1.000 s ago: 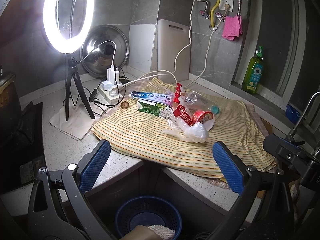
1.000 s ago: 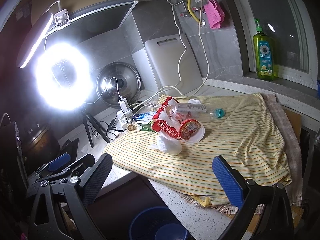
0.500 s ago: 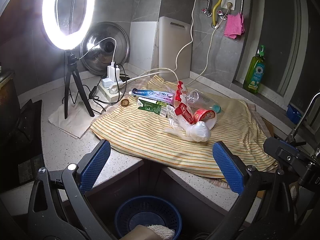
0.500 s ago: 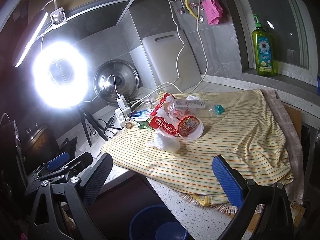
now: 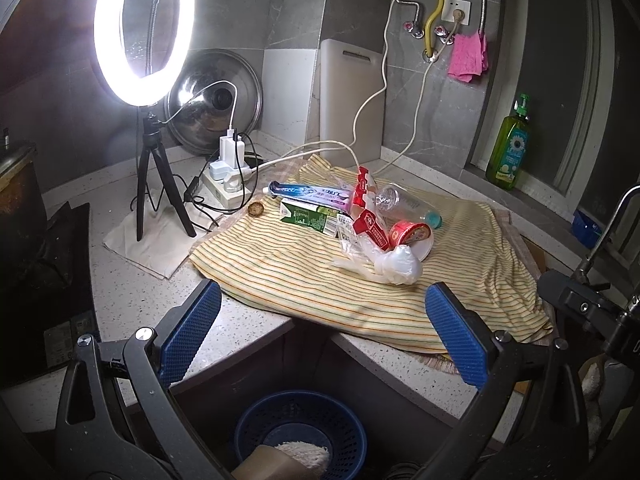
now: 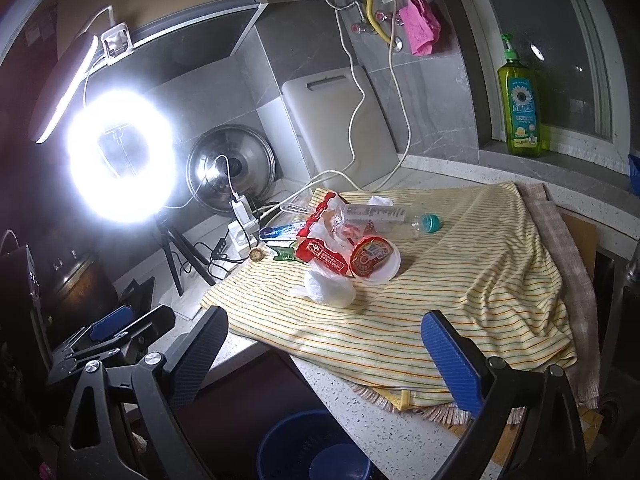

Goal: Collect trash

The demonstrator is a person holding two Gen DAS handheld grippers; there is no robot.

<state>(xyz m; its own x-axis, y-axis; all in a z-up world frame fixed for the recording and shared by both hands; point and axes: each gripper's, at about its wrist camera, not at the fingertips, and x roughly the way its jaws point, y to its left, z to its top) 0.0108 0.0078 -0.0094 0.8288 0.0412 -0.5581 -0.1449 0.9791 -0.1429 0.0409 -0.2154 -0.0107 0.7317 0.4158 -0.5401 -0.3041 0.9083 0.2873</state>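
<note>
A heap of trash lies on a yellow striped cloth (image 5: 288, 280) (image 6: 460, 280): a toothpaste tube (image 5: 308, 191), a green carton (image 5: 310, 218), a red wrapper (image 5: 370, 226) (image 6: 322, 256), a clear bottle (image 5: 404, 204) (image 6: 384, 214), a red-lidded cup (image 5: 412, 236) (image 6: 372, 260) and a crumpled white bag (image 5: 396, 266) (image 6: 330, 290). A blue basket (image 5: 300, 428) (image 6: 312, 456) sits below the counter edge. My left gripper (image 5: 320, 332) is open, short of the cloth and above the basket. My right gripper (image 6: 324, 348) is open too, over the cloth's front edge.
A ring light on a tripod (image 5: 144, 32) stands at the left beside a power strip (image 5: 228, 184) with trailing cables. A pot lid (image 5: 214, 118) and cutting board (image 5: 352, 96) lean on the back wall. A green soap bottle (image 5: 510, 148) stands on the sill at right.
Both views have drifted slightly, the trash heap sitting a little lower and nearer in frame. Both grippers stay open and empty; nothing on the cloth has moved.
</note>
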